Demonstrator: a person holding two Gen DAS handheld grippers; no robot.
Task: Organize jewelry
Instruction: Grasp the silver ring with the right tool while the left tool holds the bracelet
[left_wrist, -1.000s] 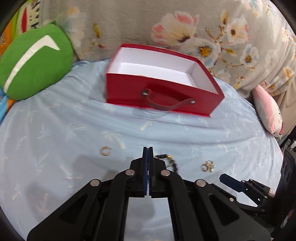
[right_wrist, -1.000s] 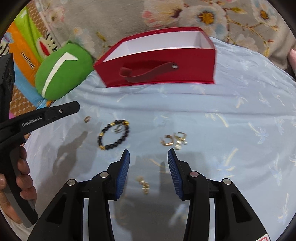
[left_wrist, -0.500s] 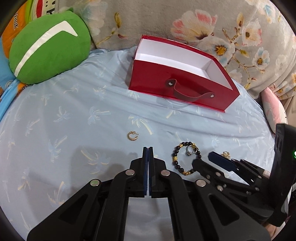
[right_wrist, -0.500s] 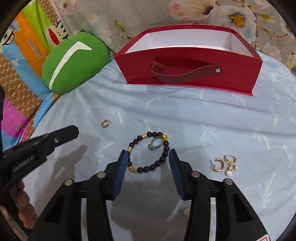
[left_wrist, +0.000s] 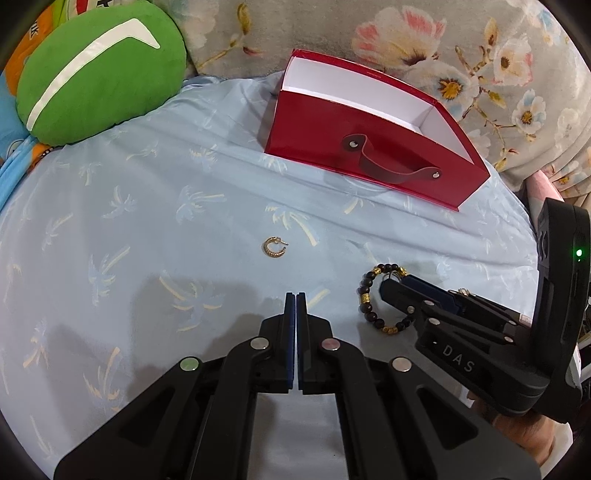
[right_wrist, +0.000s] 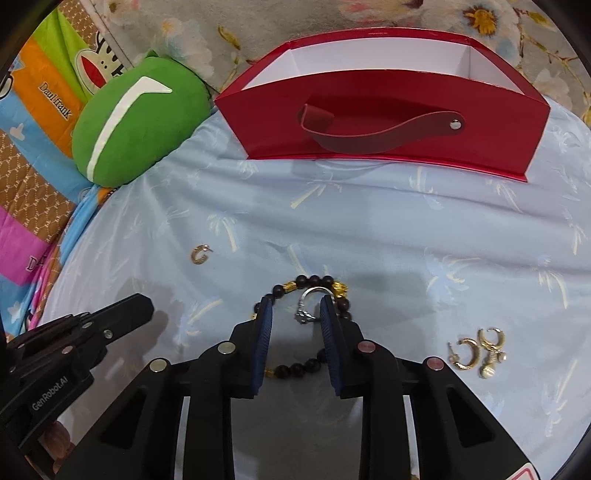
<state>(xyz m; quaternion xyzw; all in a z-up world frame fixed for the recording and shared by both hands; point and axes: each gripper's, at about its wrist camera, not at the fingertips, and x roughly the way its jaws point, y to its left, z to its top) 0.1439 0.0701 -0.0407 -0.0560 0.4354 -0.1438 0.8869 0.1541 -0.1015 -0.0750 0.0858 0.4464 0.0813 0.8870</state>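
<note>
Now, from the left wrist, the left gripper (left_wrist: 296, 295) is shut and empty, nearer a gold earring (left_wrist: 274, 247) mid-bed. From the right wrist, the right gripper (right_wrist: 296, 308) has just been closing around the silver ring (right_wrist: 309, 306) inside the bead bracelet (right_wrist: 314, 284), pads not yet touching; the red box (right_wrist: 369, 92) waits at the far edge.

A home bedroom: a bed spread with a pale blue palm-print sheet (left_wrist: 155, 221), a grey floral blanket (left_wrist: 480, 55) bunched behind, a round green plush cushion (right_wrist: 136, 125), and a bright cartoon-print quilt (right_wrist: 33, 122) alongside
</note>
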